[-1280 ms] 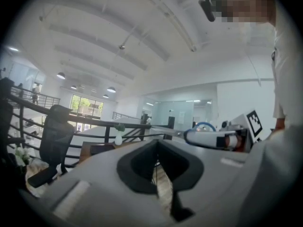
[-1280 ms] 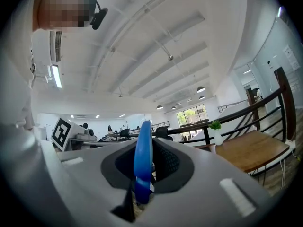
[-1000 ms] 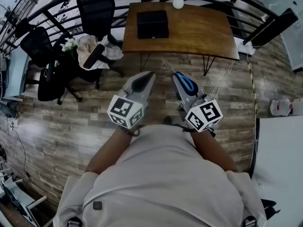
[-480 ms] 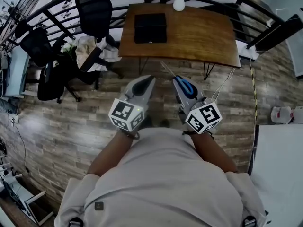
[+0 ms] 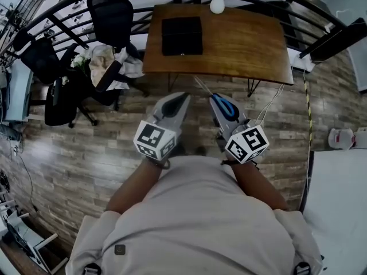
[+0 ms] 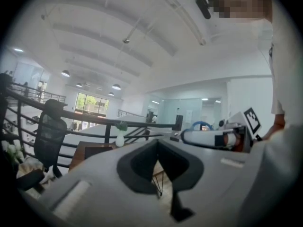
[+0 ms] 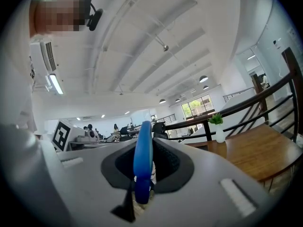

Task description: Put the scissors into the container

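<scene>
The scissors [image 5: 225,106] have a blue handle and thin metal blades that point toward the table. My right gripper [image 5: 216,98] is shut on them, held above the wooden floor in front of the person. In the right gripper view the blue handle [image 7: 143,159] stands upright between the jaws. The container, a black box [image 5: 182,35], sits on the left half of the brown wooden table [image 5: 246,39], well ahead of both grippers. My left gripper [image 5: 182,97] hangs beside the right one, shut and with nothing in it; its tips [image 6: 157,143] meet.
A white vase with a plant [image 5: 217,2] stands at the table's far edge. Black office chairs [image 5: 114,19] and a bundle of cloth [image 5: 112,59] are to the left. A dark railing [image 5: 74,4] curves behind the table. A white surface [image 5: 338,199] lies at the right.
The table and box have shifted slightly lower in the head view as the person nears them. Both grippers keep their pose, the scissors still held.
</scene>
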